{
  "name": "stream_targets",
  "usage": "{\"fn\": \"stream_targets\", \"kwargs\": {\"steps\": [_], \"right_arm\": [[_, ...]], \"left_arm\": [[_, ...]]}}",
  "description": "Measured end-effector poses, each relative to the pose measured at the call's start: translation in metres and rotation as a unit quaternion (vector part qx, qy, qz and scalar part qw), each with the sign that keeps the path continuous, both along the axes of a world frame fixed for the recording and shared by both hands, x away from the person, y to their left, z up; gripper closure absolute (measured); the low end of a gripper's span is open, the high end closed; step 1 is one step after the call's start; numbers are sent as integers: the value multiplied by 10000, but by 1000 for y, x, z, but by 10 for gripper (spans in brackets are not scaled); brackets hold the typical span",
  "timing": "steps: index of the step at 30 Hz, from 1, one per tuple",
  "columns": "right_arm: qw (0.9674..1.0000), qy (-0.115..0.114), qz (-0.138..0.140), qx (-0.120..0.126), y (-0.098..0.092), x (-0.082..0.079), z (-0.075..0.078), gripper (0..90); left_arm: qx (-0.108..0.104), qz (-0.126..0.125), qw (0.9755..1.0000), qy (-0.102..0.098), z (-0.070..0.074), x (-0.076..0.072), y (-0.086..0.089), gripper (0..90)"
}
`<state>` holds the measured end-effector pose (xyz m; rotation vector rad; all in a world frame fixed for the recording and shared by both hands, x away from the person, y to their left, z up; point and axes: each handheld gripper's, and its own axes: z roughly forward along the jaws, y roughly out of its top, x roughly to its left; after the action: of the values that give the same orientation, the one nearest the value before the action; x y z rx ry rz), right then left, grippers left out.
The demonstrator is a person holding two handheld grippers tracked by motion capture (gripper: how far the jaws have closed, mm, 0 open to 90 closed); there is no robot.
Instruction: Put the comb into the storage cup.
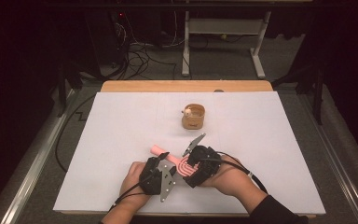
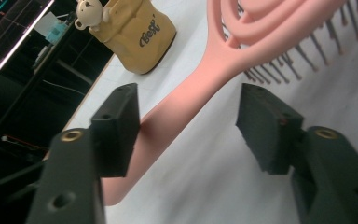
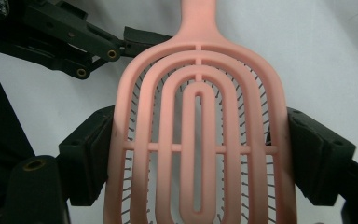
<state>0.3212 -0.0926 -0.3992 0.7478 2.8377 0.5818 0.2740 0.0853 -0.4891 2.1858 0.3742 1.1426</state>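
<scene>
We clamp the pink vented hairbrush (image 3: 198, 135) head across its width with our right gripper (image 3: 200, 154); its handle runs lengthwise between our left gripper's (image 2: 191, 126) parted jaws, low over the white table (image 1: 121, 126).

Dark script word, apparently "Best", on the tan pouch-shaped holder (image 2: 137, 35) with bear figure.

Dark room, white table (image 1: 121, 121), floor cables (image 1: 140, 58).

White table (image 1: 121, 121): yellow bag (image 1: 193, 116) standing.
</scene>
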Motion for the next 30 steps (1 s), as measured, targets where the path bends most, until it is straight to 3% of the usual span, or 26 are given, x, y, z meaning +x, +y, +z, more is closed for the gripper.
{"fn": "stream_targets", "kwargs": {"steps": [7,22,24,30], "right_arm": [[10000,-3,-35,13,-3,0,1,201],[10000,33,5,6,4,1,-1,201],[10000,57,2,4,5,0,-1,201],[10000,64,33,15,7,-1,0,201]], "left_arm": [[7,66,10000,-32,0,1,1,399],[228,-76,9995,-219,-1,-2,-2,401],[245,-71,9994,-240,-1,-2,-2,457],[253,-28,9993,-266,-2,-2,-3,458]]}}
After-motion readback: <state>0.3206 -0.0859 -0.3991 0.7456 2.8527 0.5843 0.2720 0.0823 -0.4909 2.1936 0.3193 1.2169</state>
